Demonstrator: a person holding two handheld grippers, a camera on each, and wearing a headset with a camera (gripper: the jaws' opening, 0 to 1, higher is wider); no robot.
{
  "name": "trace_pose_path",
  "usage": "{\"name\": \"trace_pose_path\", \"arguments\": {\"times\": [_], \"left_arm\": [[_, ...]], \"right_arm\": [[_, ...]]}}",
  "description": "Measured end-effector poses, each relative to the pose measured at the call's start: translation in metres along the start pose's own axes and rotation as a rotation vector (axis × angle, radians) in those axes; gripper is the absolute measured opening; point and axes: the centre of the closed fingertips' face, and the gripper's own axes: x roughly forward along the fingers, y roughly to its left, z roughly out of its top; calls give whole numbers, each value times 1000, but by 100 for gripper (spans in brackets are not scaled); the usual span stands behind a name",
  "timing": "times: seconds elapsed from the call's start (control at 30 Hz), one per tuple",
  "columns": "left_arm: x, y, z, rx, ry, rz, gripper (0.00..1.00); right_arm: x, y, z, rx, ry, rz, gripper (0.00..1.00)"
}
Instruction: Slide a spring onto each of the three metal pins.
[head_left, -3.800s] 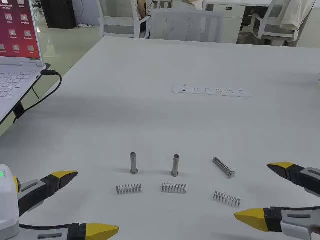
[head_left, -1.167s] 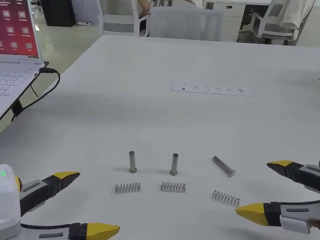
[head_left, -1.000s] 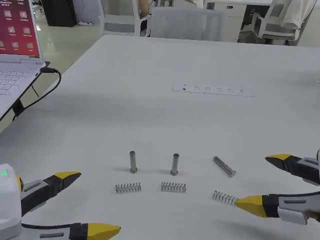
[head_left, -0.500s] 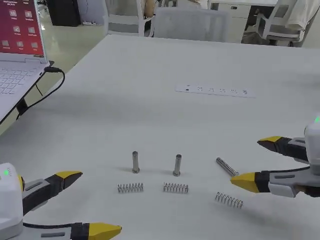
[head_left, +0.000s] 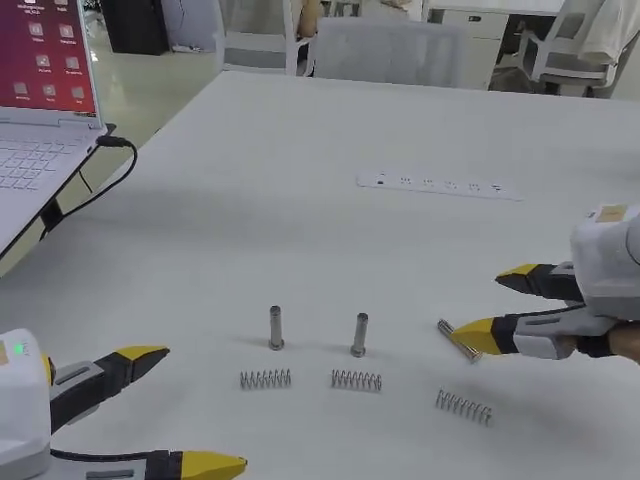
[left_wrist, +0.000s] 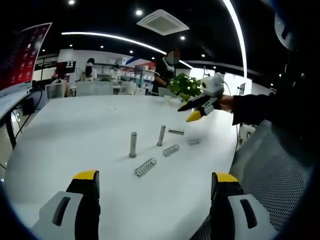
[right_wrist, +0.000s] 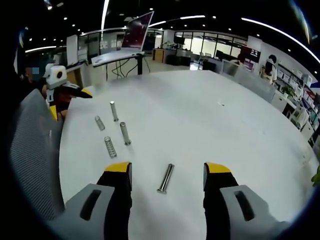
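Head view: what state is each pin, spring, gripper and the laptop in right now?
left pin: upright, bare
middle pin: upright, bare
right pin: lying flat, bare
left spring: lying loose, on no pin
middle spring: lying loose, on no pin
right spring: lying loose, on no pin
left gripper: open, empty
right gripper: open, jaws either side of right pin
laptop: open, screen lit

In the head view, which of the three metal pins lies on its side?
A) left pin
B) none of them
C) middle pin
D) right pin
D: the right pin lies flat by the open right tongs, while the left pin and middle pin stand upright.
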Motion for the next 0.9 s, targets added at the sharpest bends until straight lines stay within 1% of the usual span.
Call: {"name": "trace_pose_path", "arguments": {"times": [0.2, 0.37, 0.53, 0.8, 0.9], "left_arm": [[1, -1, 0, 1, -1, -3, 89], [1, -1, -1, 0, 1, -3, 89], [0, 0, -1, -1, 0, -2, 89], [0, 0, -1, -2, 2, -3, 88], [0, 0, -1, -3, 3, -2, 88]], "right_arm": [[11, -4, -3, 22, 38, -11, 49], [20, -8, -12, 24, 84, -16, 45], [28, -12, -16, 35, 111, -18, 40], [37, -9, -19, 41, 143, -24, 32], [41, -8, -21, 49, 159, -23, 28]]}}
